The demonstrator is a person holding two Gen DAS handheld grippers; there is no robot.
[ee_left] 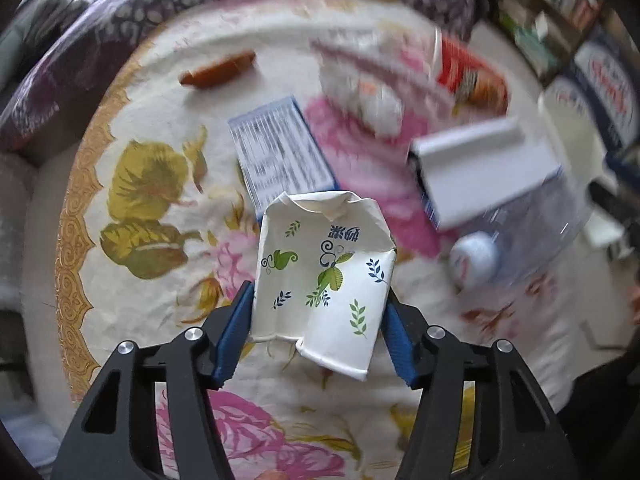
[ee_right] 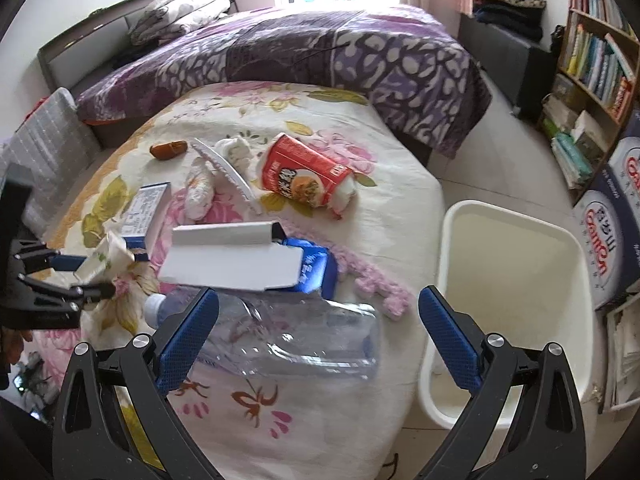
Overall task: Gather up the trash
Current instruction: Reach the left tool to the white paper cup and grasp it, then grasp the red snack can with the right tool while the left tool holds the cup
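From the left wrist view, the left hand-held gripper point(ee_left: 320, 320) is clamped on a crushed paper cup point(ee_left: 326, 280), white with green and blue leaf prints, its rim folded inward and one side creased flat; the blue pads press both of its flanks and it is held above the flowered surface point(ee_left: 132, 248). Just beyond it lies a blue-edged carton point(ee_left: 280, 156) with a printed label up, and farther back a brown wrapper point(ee_left: 218, 69). To the right, blurred, are a white box point(ee_left: 484, 172), a clear plastic bottle point(ee_left: 532, 232) with a white cap, a red cup point(ee_left: 472, 76) and crumpled tissue point(ee_left: 372, 96). From the right wrist view, the right hand-held gripper point(ee_right: 318, 332) stands wide open with nothing between its fingers, over the clear plastic bottle point(ee_right: 296, 336) lying on its side near the edge of the flowered surface point(ee_right: 392, 208). The white box point(ee_right: 236, 260) rests across a blue carton just behind the bottle. The left hand-held gripper point(ee_right: 90, 276) shows at the left edge holding the crushed paper cup point(ee_right: 104, 258). A white bin point(ee_right: 508, 304) stands on the floor just beside the surface, to the right.
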